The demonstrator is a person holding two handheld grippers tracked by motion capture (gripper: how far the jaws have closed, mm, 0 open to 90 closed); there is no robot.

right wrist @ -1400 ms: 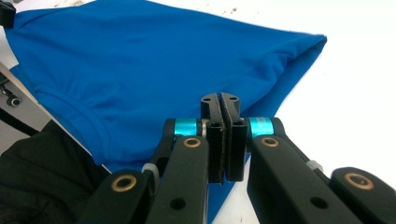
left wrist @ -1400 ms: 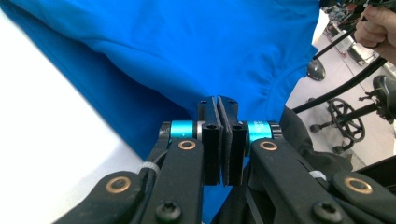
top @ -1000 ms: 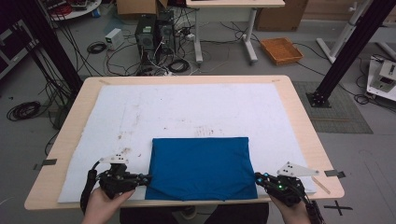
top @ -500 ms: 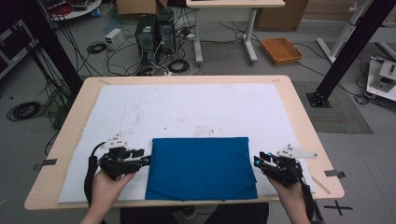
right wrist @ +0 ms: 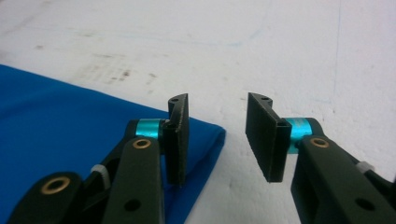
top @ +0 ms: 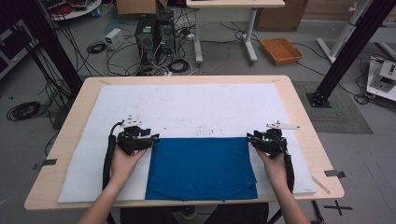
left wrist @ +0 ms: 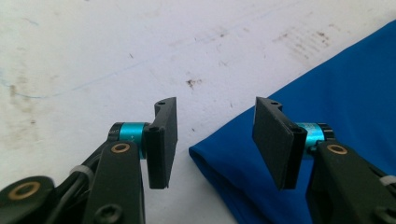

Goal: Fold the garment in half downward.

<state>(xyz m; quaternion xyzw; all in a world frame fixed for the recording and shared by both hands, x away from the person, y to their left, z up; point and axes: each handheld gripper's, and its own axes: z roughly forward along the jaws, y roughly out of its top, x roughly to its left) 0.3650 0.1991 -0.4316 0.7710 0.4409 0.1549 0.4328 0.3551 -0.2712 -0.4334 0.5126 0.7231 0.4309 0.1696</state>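
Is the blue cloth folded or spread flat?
Folded: the blue cloth shows a doubled, rounded edge in both gripper views, with layers offset along its near edge.

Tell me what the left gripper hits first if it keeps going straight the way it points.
Probably the blue cloth: the open left gripper straddles its folded corner just above the white mat. Depth is unclear.

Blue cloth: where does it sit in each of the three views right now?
High view: blue cloth lies folded at the table's near edge, between both tools.
Left gripper view: blue cloth at right, its corner under the open jaws.
Right gripper view: blue cloth at left.
Shared landmark: stained white mat.
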